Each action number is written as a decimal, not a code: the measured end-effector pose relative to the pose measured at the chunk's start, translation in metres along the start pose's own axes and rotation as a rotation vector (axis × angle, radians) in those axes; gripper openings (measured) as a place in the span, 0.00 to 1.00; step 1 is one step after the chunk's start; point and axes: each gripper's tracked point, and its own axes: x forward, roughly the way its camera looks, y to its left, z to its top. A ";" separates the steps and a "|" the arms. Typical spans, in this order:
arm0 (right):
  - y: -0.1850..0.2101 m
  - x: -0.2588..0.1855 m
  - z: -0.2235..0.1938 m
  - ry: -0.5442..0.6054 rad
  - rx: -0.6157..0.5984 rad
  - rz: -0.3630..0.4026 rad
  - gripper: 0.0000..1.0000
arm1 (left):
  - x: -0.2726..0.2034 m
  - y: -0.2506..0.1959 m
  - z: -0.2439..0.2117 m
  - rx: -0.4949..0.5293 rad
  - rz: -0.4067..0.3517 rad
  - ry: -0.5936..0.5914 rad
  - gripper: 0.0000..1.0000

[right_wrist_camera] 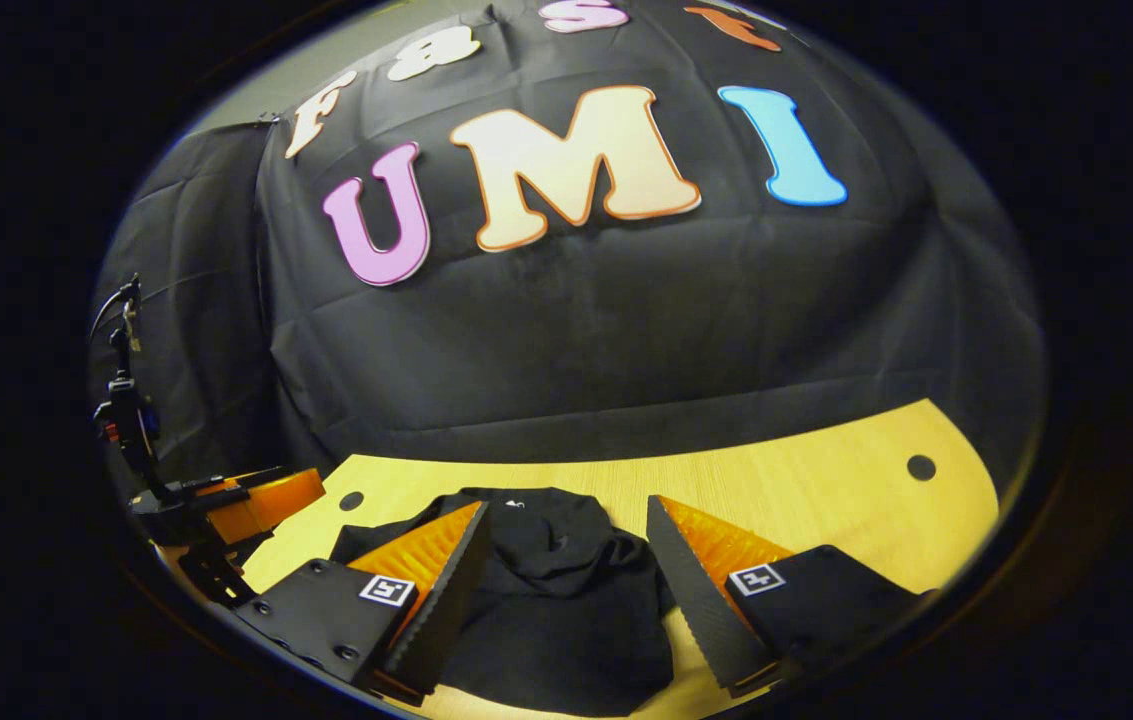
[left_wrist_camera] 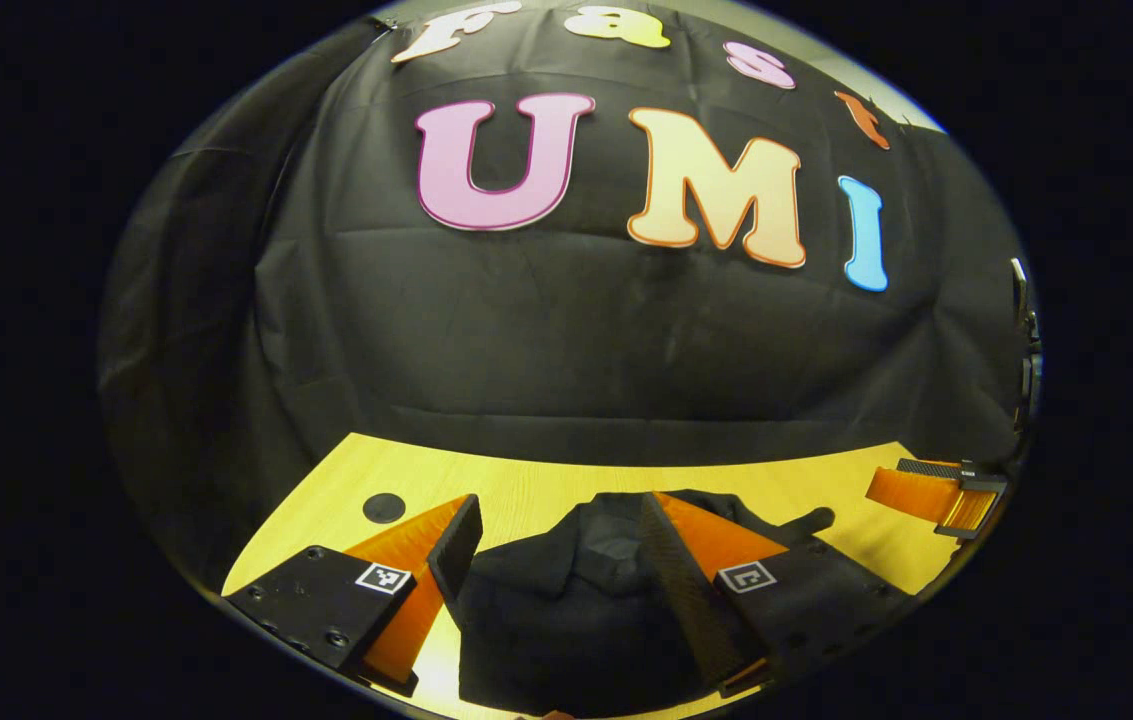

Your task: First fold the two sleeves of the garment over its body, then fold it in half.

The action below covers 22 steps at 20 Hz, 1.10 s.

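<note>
Here both my claws — left claw (left_wrist_camera: 556, 535), right claw (right_wrist_camera: 566, 535) — stand wide above the black garment (right_wrist_camera: 566, 600) on the desk (right_wrist_camera: 826, 480); square markers unreadable.

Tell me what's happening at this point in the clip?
A person holds two grippers over a black garment lying rumpled on a wooden table. The left gripper and the right gripper are both open above the cloth, gripping nothing. The garment looks bunched, with no neat fold visible, so the folding seems not yet finished.
</note>
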 end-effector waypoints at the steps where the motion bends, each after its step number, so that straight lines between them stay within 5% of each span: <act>1: 0.003 -0.011 0.008 -0.023 -0.011 0.004 0.98 | -0.010 -0.002 0.006 -0.003 -0.002 -0.015 0.95; 13: 0.020 -0.199 0.006 -0.194 -0.113 0.050 0.97 | -0.194 -0.013 0.032 0.006 0.083 -0.167 0.94; 22: 0.034 -0.299 -0.058 -0.213 -0.070 0.113 0.97 | -0.287 -0.025 -0.037 0.048 0.120 -0.106 0.94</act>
